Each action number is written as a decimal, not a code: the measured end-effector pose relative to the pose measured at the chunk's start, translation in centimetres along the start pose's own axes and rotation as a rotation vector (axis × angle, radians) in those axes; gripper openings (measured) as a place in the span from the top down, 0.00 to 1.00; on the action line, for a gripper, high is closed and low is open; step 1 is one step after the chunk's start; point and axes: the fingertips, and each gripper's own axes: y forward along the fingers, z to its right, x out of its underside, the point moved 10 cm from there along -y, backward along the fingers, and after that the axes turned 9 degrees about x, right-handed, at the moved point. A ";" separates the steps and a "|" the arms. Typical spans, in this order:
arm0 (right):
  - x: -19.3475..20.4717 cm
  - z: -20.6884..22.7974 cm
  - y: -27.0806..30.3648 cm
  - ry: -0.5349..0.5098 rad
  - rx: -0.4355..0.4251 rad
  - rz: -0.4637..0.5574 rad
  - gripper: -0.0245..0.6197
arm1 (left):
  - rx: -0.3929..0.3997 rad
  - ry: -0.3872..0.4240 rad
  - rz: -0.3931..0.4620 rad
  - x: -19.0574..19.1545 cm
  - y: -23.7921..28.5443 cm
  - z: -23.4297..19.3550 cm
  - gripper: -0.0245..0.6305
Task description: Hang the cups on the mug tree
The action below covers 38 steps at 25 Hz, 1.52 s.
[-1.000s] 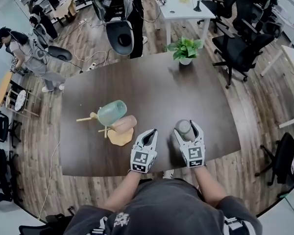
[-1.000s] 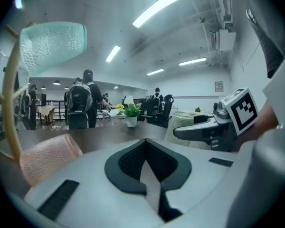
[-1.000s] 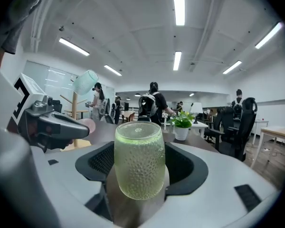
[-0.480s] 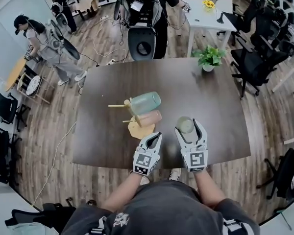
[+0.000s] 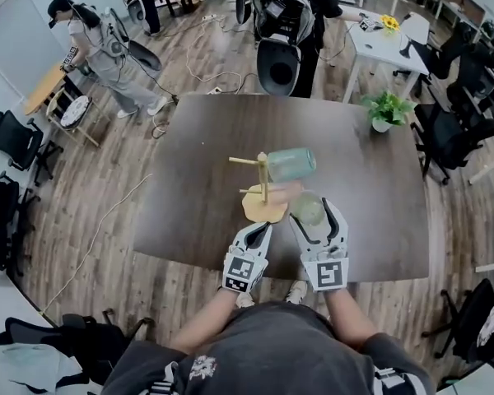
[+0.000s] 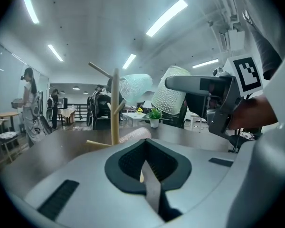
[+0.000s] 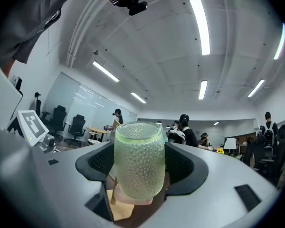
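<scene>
Grey shirt; white left hand-held gripper, right hand-held gripper; square-marker cubes.

Has carried the right gripper, clamped on the pale green cup, from well right of the mug tree to just beside its base. Perhaps touches the pink cup now; hard to tell from above. Has drawn the left gripper up near the base too. Now shows the tree mid-bench in the head view, no longer at the left.
</scene>
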 end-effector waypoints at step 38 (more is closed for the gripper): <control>2.2 -10.5 7.5 -0.140 -0.181 -0.036 0.43 | -0.181 -0.093 0.025 2.1 -6.2 -8.0 0.95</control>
